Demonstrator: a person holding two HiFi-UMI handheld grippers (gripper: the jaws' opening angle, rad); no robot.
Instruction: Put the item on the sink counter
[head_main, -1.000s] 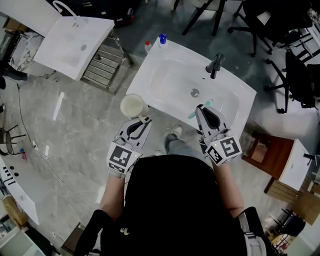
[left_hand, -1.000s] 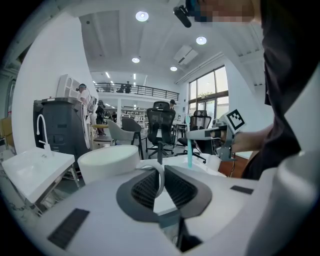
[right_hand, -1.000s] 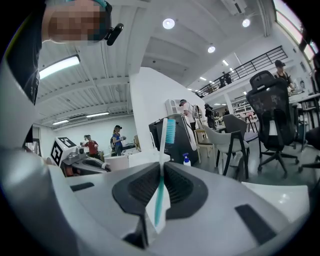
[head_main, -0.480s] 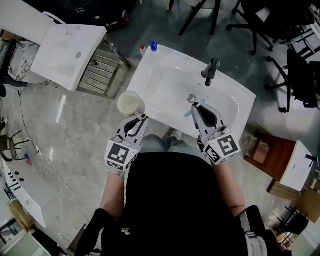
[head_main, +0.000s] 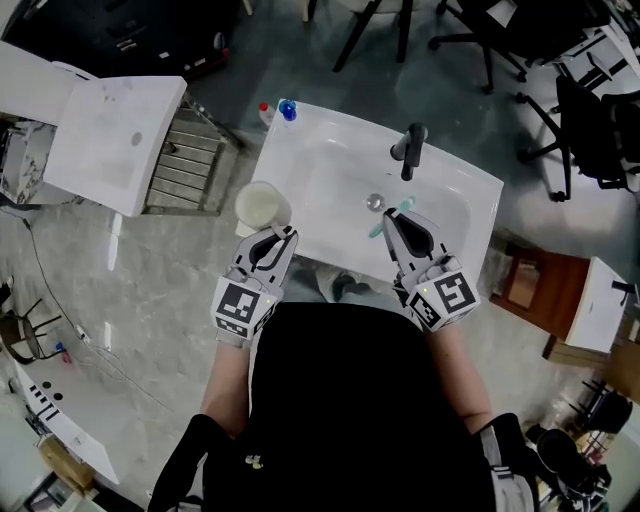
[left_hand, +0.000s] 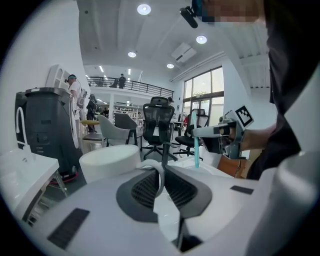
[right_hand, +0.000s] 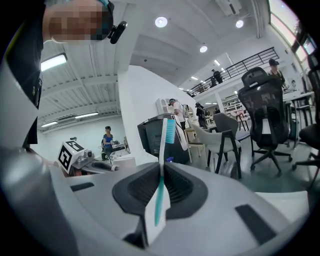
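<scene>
Sink (head_main: 465, 215): white basin and counter in one piece, right in front of the person; its flat ledges show bare except at the far left corner.
Tap (head_main: 409, 150): dark, at the back edge; the ledges either side of it look free.
Left gripper (head_main: 278, 236): jaws drawn in narrow on the loop handle of the cup; nearly level, off the sink's near left corner.
Right gripper (head_main: 392, 217): jaws fully closed on the toothbrush handle; held over the basin's near side.
Cup (head_main: 262, 207): white, upright, carried in the air just beside the sink's left edge, over the floor and not over the counter.
Toothbrush (right_hand: 161, 185): teal and white, bristle end beyond the jaw tips, hanging above the basin close to the drain (head_main: 374, 202); it touches nothing but the pads.
Step in hand: by my reading, carrying; both items are at the sink but neither is set down.
Next move: probably bring the cup over a flat ledge, lower it until it stands, then loosen the jaws; the toothbrush needs a ledge too, not the bowl.
</scene>
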